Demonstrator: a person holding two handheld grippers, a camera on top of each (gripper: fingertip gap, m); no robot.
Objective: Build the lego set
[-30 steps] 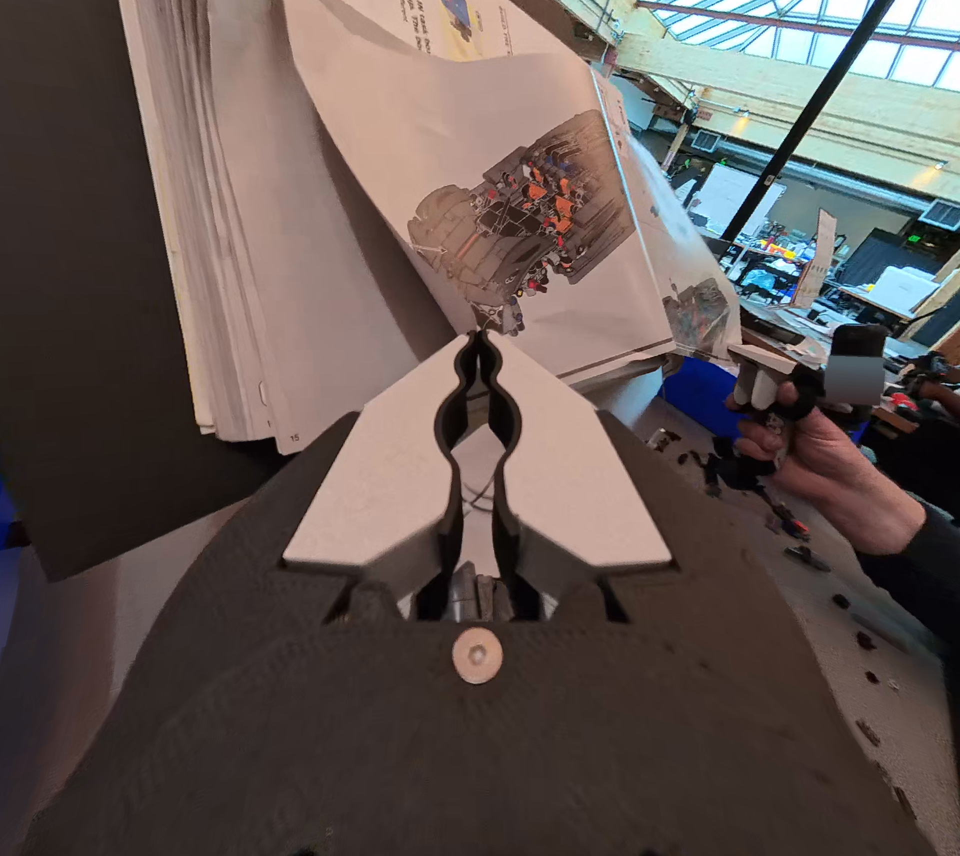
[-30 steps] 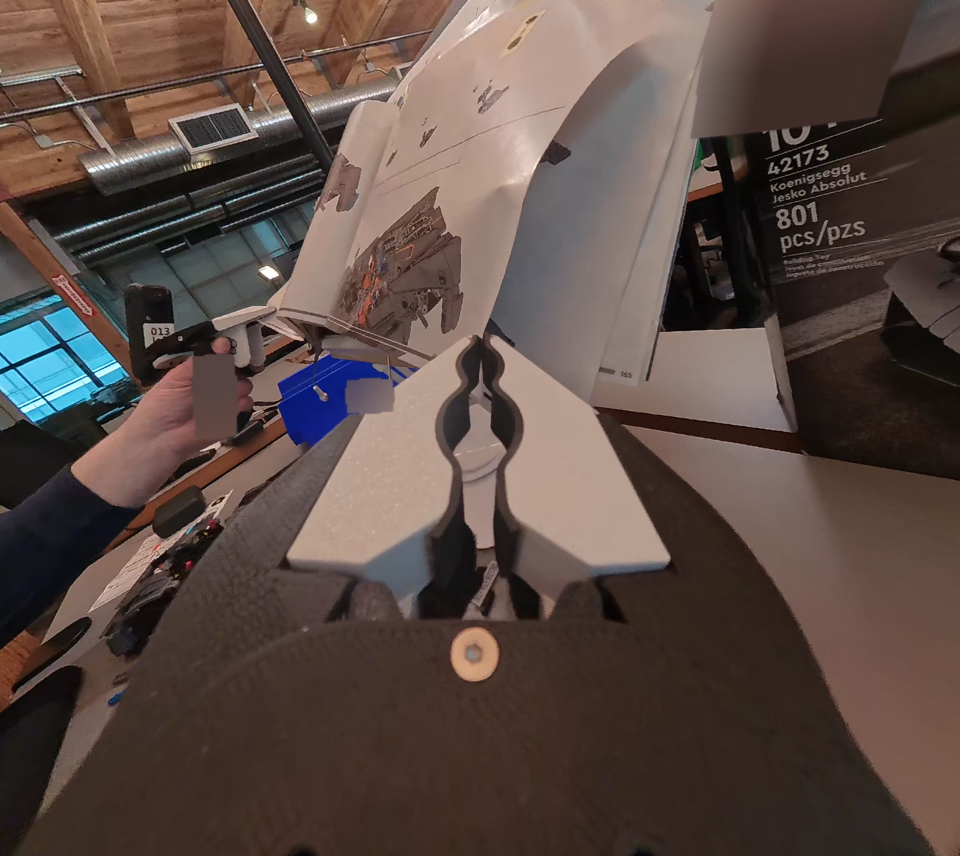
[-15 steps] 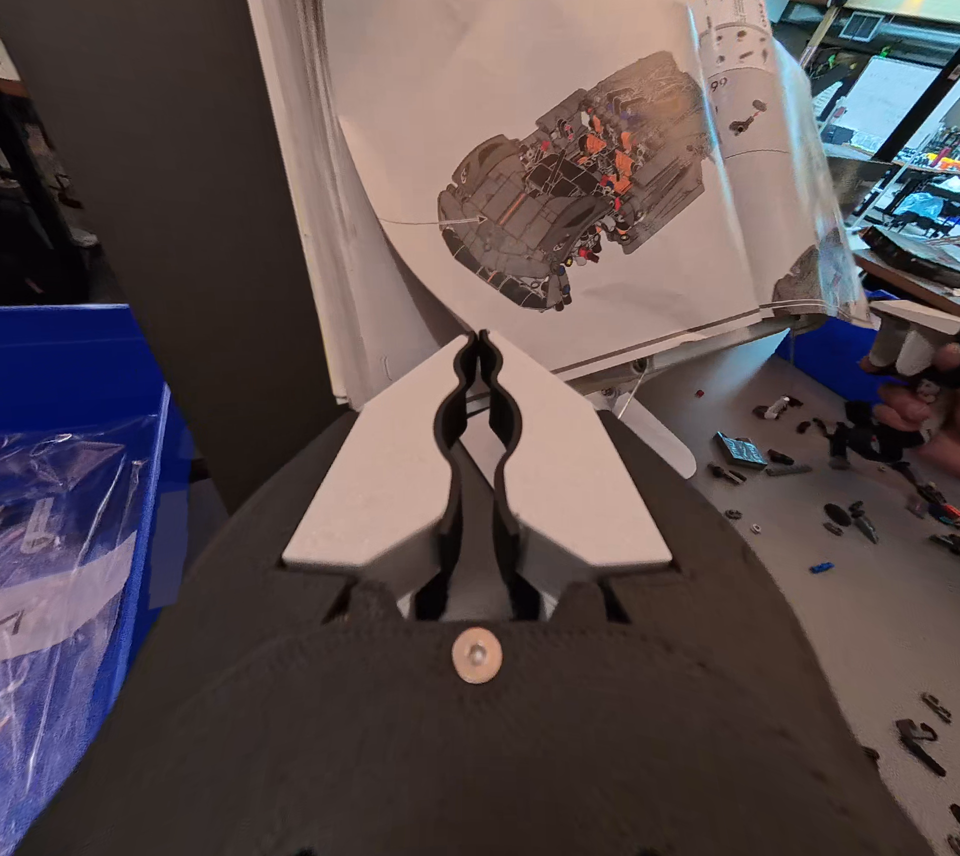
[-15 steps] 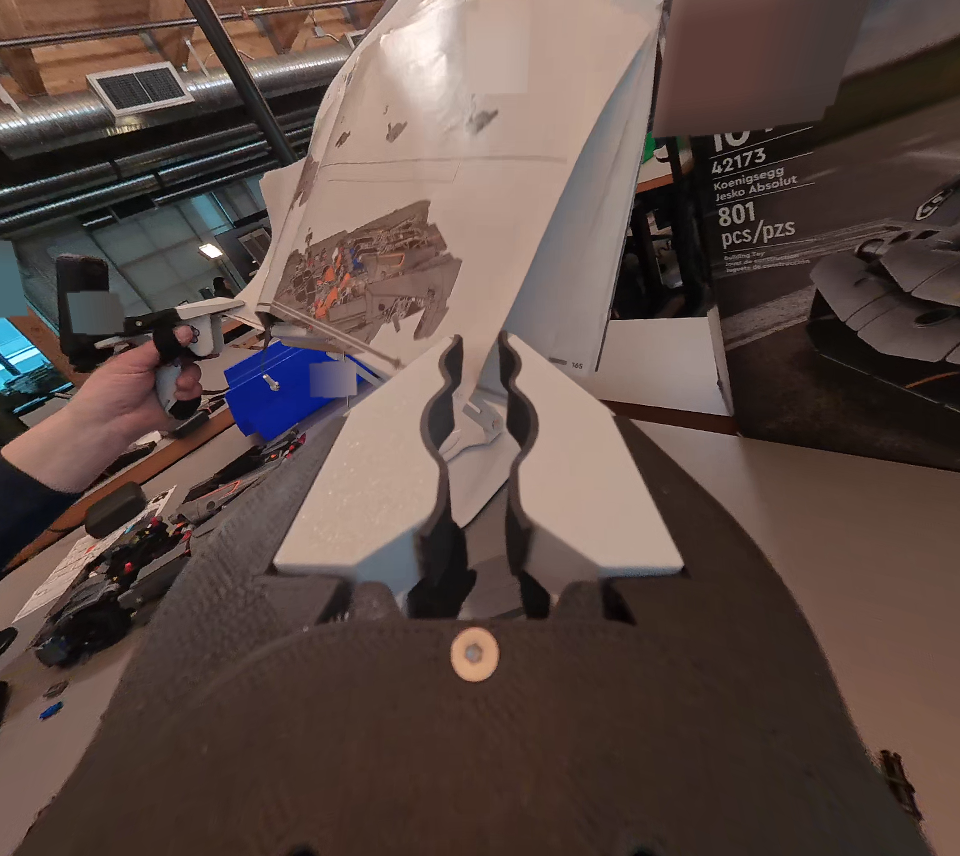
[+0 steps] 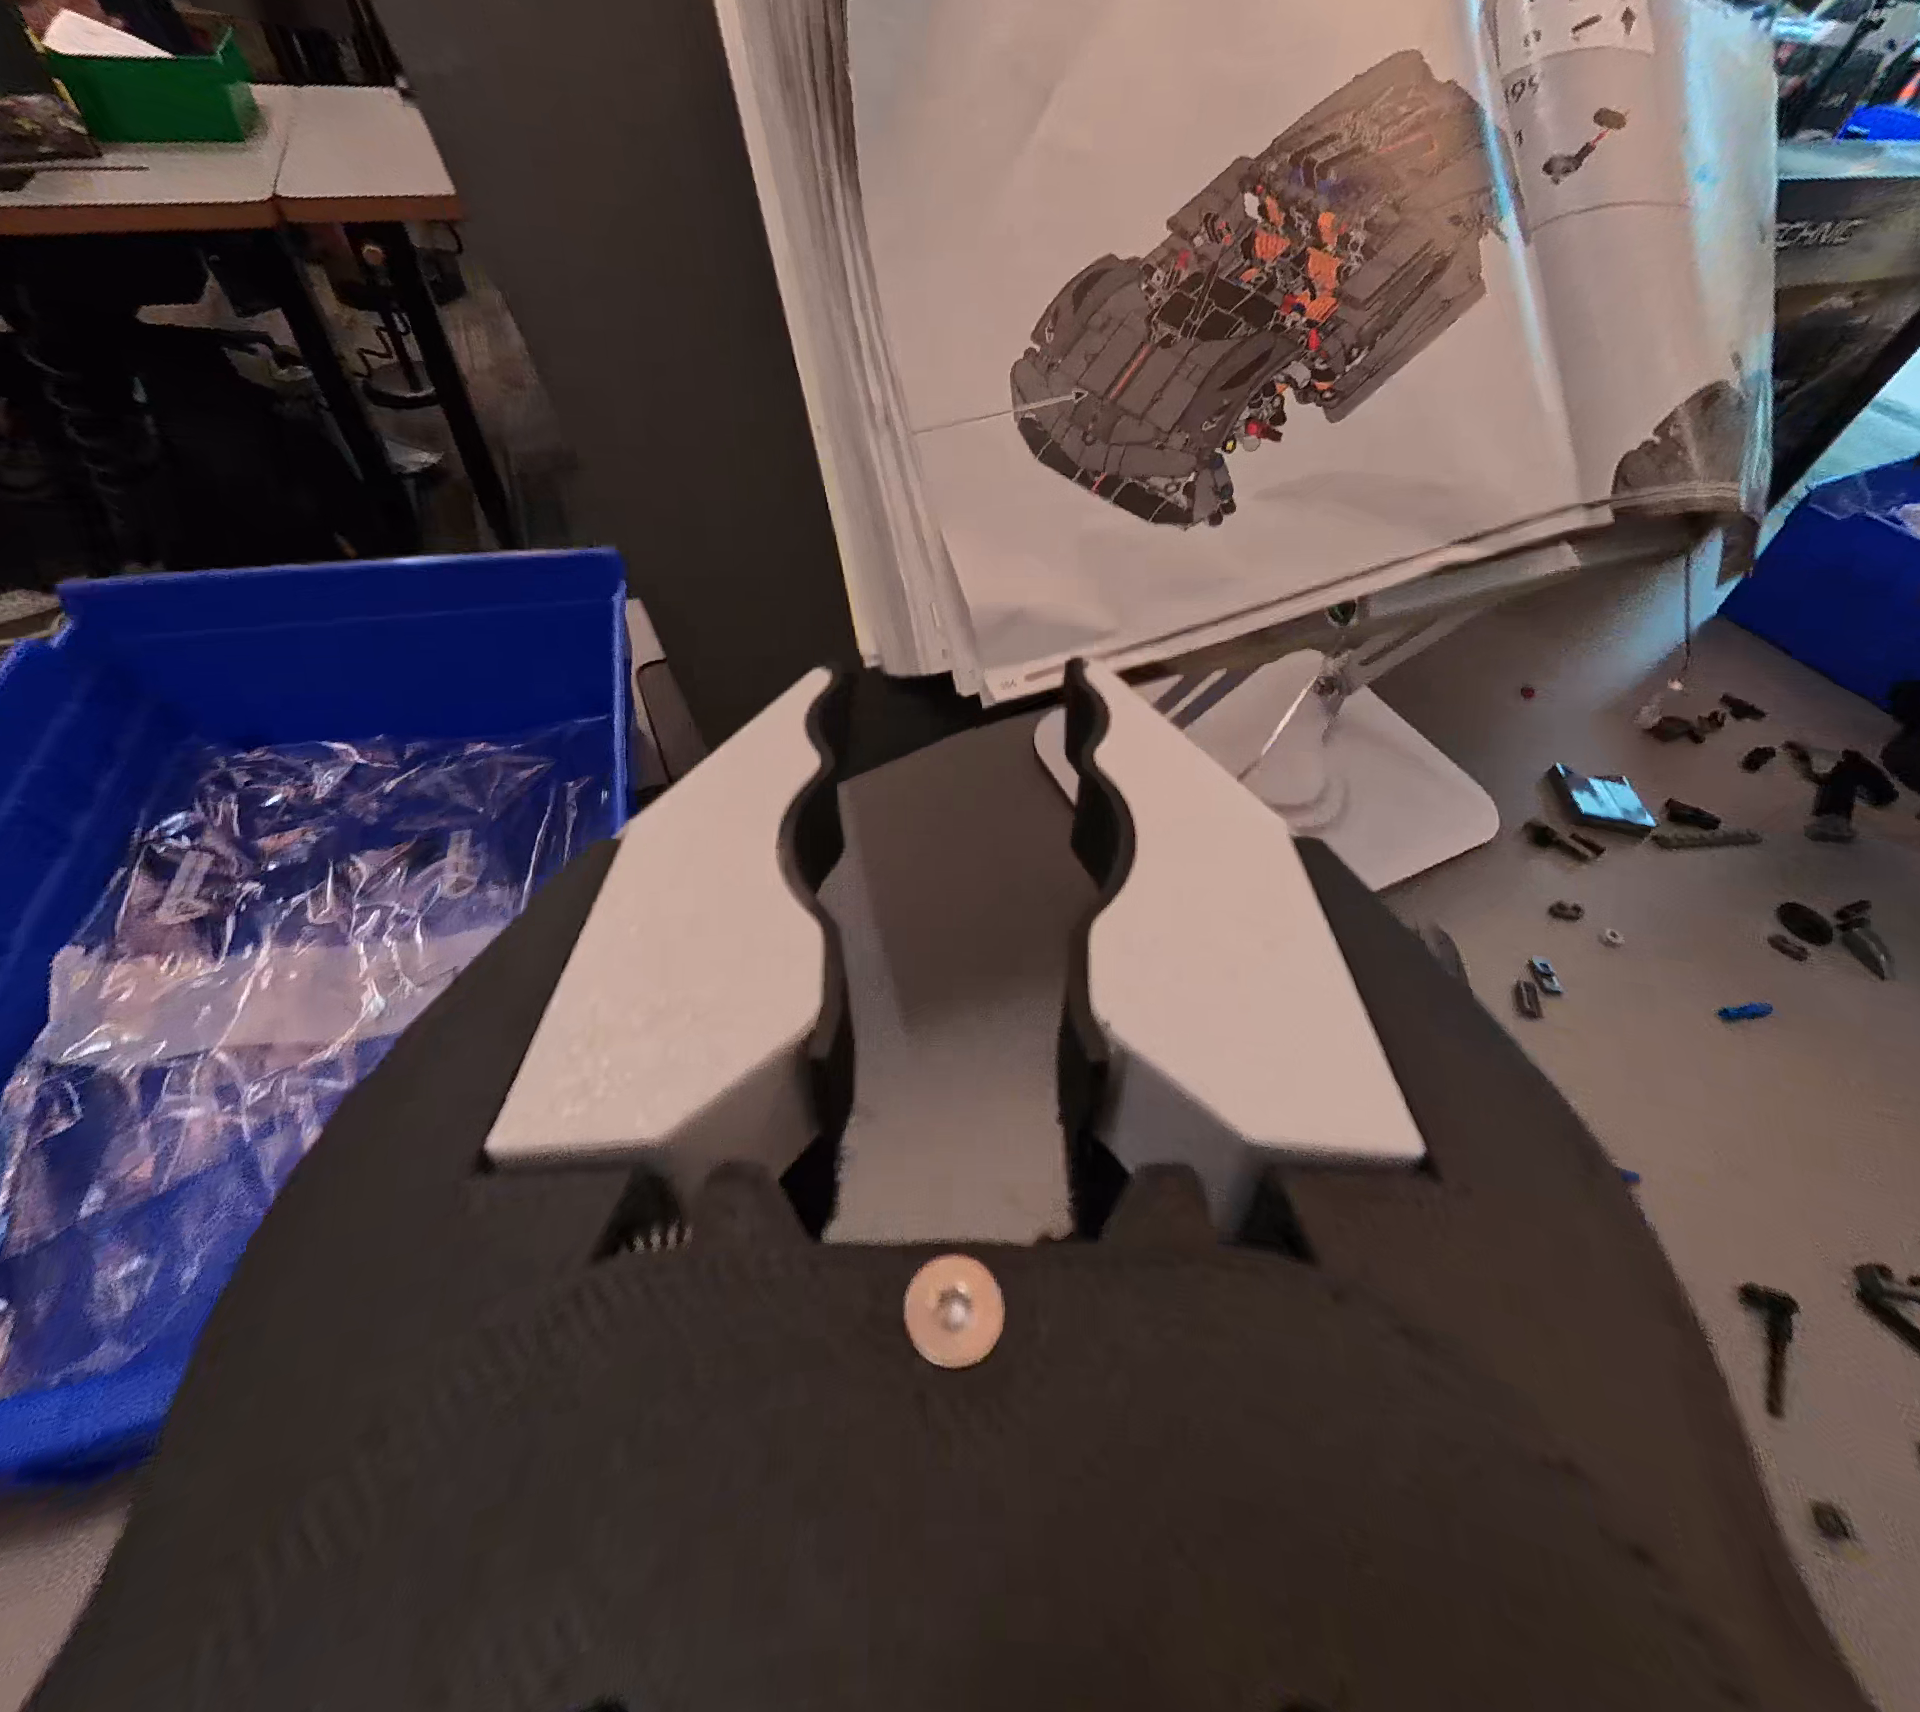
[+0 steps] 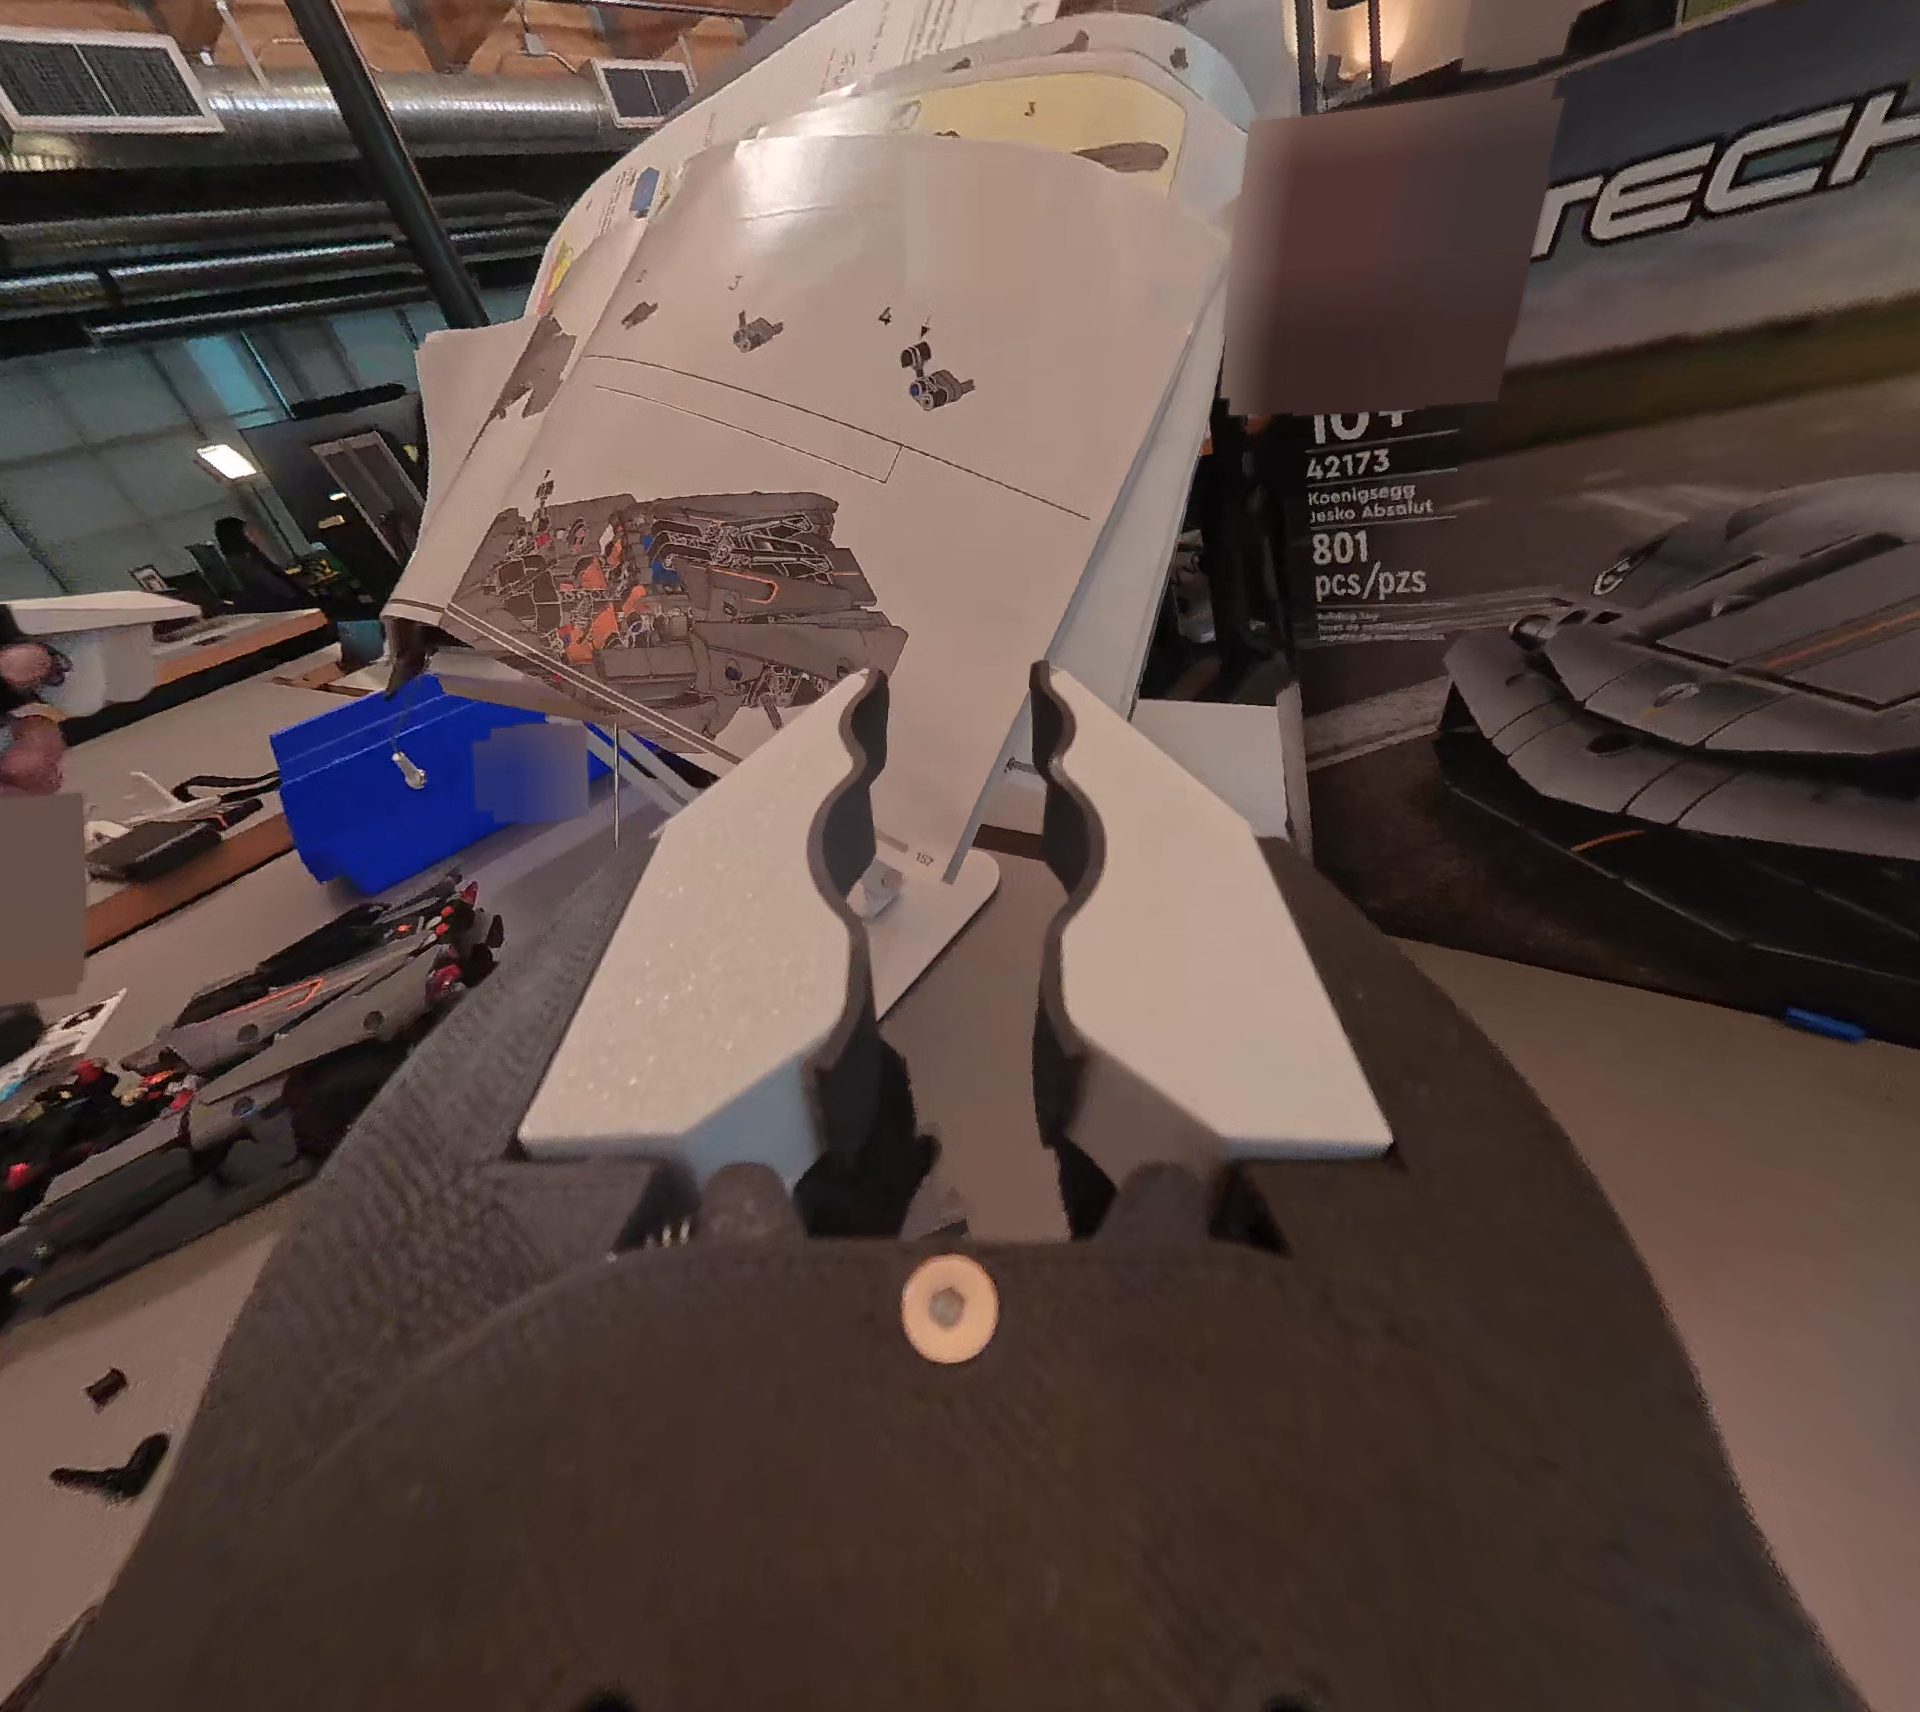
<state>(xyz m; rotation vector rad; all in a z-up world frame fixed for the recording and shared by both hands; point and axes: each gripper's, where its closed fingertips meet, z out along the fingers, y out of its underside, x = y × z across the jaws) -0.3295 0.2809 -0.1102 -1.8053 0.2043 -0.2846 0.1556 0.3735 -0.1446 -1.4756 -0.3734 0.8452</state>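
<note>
The instruction booklet [image 5: 1195, 291] stands open on a white stand [image 5: 1340, 758], showing a grey and orange car drawing; it also shows in the right wrist view [image 6: 831, 436]. My left gripper [image 5: 948, 686] is open and empty, just below the booklet's lower left corner. My right gripper [image 6: 956, 686] is open and empty, in front of the booklet's lower right corner. The part-built dark grey car [image 6: 239, 1039] lies on the table to the left in the right wrist view. Loose small dark pieces [image 5: 1704, 831] are scattered on the table to the right of the stand.
A blue bin [image 5: 312, 644] holding clear plastic bags [image 5: 260, 924] sits at the left. Another blue bin [image 6: 384, 789] stands behind the stand. The set's dark box [image 6: 1610, 623] stands upright at the right. A dark panel [image 5: 540, 208] rises behind the booklet. There is about 50 cm between the tips of the two grippers. To the part-built dark grey car [image 6: 239, 1039]: left tips about 25 cm, right tips about 40 cm.
Both grippers have opened and let go of the booklet pages. Both have drawn back and tilted down, so the table, bins and pieces now show. The other hand left both views.
</note>
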